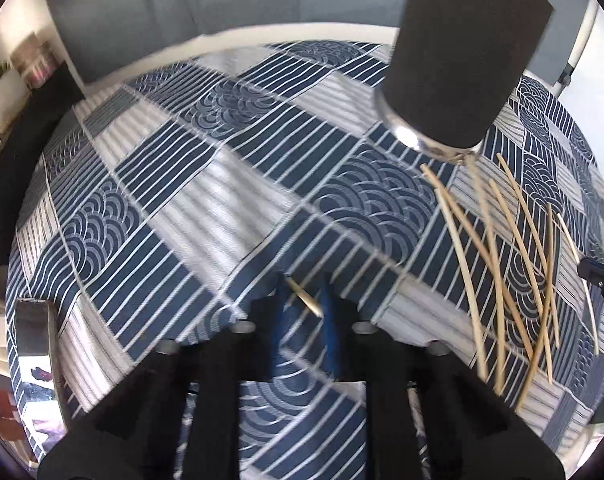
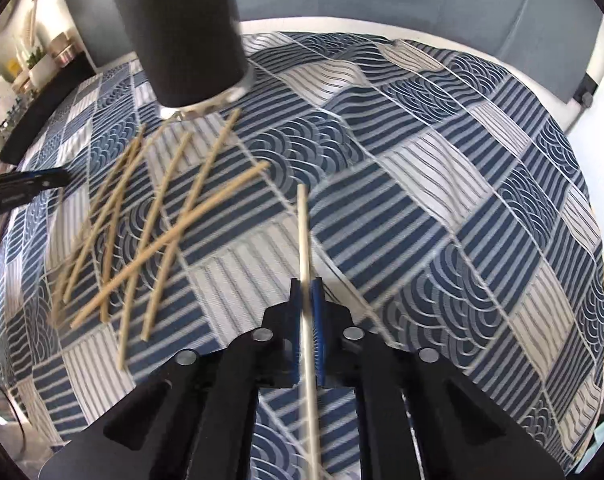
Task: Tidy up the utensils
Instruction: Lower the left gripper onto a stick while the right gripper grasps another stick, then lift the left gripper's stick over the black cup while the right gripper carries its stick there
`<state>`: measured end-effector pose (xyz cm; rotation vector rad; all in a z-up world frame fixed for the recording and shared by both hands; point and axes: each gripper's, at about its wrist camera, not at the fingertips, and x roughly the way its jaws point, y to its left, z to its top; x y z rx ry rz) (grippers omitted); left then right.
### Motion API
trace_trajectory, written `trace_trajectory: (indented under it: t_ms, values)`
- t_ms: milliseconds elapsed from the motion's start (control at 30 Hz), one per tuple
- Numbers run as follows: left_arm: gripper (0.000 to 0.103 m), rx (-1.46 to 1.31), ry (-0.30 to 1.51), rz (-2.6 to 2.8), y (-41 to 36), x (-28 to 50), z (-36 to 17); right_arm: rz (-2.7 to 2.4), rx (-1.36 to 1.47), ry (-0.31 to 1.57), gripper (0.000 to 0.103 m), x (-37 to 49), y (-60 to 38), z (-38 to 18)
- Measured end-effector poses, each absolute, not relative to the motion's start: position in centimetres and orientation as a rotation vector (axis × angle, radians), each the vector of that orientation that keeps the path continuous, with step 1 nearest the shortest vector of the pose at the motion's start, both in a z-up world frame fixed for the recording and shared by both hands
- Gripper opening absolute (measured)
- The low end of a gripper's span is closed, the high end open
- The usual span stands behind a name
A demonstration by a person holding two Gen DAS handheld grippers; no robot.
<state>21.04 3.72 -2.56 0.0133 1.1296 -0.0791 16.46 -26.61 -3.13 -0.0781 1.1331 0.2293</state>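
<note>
Several bamboo chopsticks (image 1: 514,264) lie scattered on the blue patterned tablecloth, at the right in the left wrist view and at the left in the right wrist view (image 2: 141,232). A tall dark cup (image 1: 458,52) with a clear glass base stands behind them; it also shows in the right wrist view (image 2: 181,32). My left gripper (image 1: 305,304) holds a short chopstick tip (image 1: 306,301) between its blue pads, above the cloth. My right gripper (image 2: 308,312) is shut on a single chopstick (image 2: 305,248) that points forward, away from the pile.
The tablecloth (image 2: 442,200) covers a round white table whose rim (image 1: 229,40) shows at the back. A grey wall lies behind. The right gripper's tip (image 1: 602,276) shows at the right edge, the left gripper's tip (image 2: 17,190) at the left edge.
</note>
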Motion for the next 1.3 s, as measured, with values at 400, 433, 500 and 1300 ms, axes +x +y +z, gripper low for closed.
trace_trajectory:
  t_ms: [400,433,500,1300]
  values:
    - [0.004,-0.105,1.107,-0.140,6.5,20.3,-0.2,0.300,0.118,1.042,0.005,15.3,-29.2,-1.6]
    - [0.004,-0.090,1.086,-0.145,6.2,20.2,0.6,0.304,0.125,1.030,0.005,15.3,-29.2,-1.3]
    - [0.004,-0.086,1.061,-0.154,5.7,20.0,1.7,0.325,0.136,0.998,0.005,15.3,-29.2,-0.1]
    - [0.004,0.046,0.745,-0.218,-0.8,21.4,17.6,0.482,0.128,0.724,0.005,19.8,-24.0,12.3]
